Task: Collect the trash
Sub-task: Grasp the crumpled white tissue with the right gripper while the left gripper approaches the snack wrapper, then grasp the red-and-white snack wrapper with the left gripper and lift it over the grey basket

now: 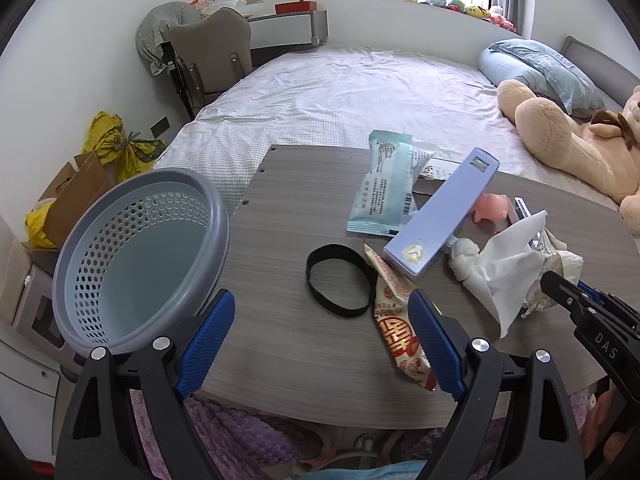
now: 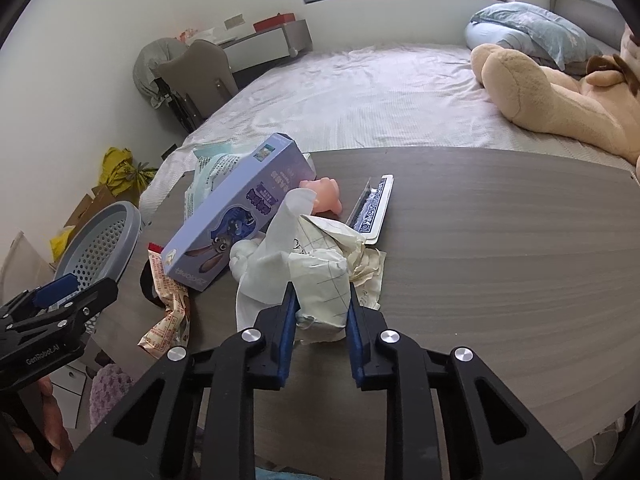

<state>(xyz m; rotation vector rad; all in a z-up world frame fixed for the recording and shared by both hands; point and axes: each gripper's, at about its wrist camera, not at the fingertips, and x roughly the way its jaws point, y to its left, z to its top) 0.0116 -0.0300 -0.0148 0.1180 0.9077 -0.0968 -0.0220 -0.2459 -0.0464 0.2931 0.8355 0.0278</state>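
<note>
On the grey wood table (image 2: 500,280), my right gripper (image 2: 321,292) is shut on a crumpled sheet of lined paper (image 2: 320,268), which lies against a white tissue (image 2: 260,280). In the left wrist view the right gripper (image 1: 552,280) reaches into that pile from the right, by the tissue (image 1: 504,272). My left gripper (image 1: 320,300) stands open low over the table's near edge, nothing between its fingers. A red-and-white snack wrapper (image 1: 396,320) lies by its right finger. A grey-blue perforated basket (image 1: 218,216) stands tilted just left of it, empty.
A purple box (image 1: 444,212), a teal wrapper (image 1: 380,196), a black elastic band (image 1: 336,250), a pink toy pig (image 1: 490,206) and a deck of cards (image 2: 372,208) lie on the table. Behind it are a bed (image 1: 340,88) and a large teddy bear (image 1: 568,140).
</note>
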